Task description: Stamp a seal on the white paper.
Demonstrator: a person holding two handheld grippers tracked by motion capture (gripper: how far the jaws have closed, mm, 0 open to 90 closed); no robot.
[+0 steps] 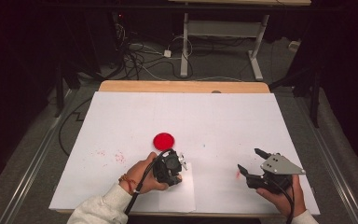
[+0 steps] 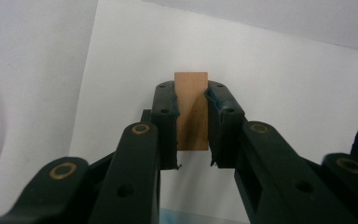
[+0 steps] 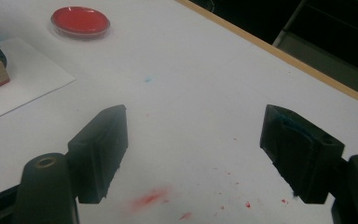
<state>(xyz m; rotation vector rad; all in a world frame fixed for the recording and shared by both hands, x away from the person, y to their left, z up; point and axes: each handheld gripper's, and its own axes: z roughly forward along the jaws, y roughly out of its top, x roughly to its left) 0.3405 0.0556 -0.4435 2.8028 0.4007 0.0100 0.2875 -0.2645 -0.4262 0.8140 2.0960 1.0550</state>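
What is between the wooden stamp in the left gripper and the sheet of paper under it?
Nothing visible. The left gripper is shut on the wooden stamp directly over the paper, which is bare beneath it. The red ink dish sits apart, farther up the table, and the right gripper hangs open off to the side.

The counter [image 1: 121, 116] is covered in white, with a light wood edge at its far side and red smears and specks near the red dish [image 1: 163, 140]. The black left gripper [image 2: 192, 116] clamps a tan wooden block [image 2: 192, 112]; the right gripper [image 3: 193, 154] is black too, with a grey plate on top.
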